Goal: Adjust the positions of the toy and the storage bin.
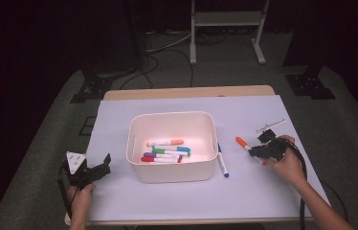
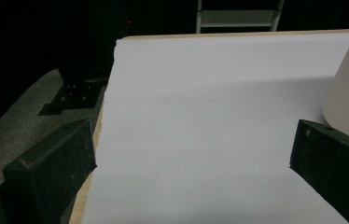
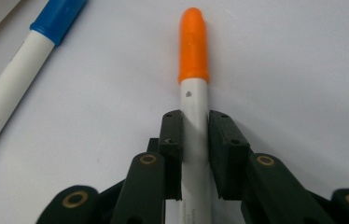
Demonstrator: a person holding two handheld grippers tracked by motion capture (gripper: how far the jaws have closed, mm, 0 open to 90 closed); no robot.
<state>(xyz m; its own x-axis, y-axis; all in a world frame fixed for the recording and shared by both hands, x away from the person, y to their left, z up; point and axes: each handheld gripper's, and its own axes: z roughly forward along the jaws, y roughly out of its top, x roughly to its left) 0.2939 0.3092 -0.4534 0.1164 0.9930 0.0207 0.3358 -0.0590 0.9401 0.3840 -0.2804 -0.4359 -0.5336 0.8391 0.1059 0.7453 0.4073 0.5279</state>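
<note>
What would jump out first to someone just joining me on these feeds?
The right gripper is shut on the white barrel of the orange-capped marker, right of the bin on the white table cover. The cream bin at the centre already holds several coloured markers, and a blue-capped marker lies just beside its right wall. The left gripper sits open and empty at the bin's left.

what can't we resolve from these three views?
- Orange-capped marker: rear end hidden by the right gripper, right gripper view.
- Blue-capped marker: cut off at the frame's edges, same view.
- Markers in the white bin: labels too small, high view.
- Bin cropped at the edge, left gripper view.
</note>
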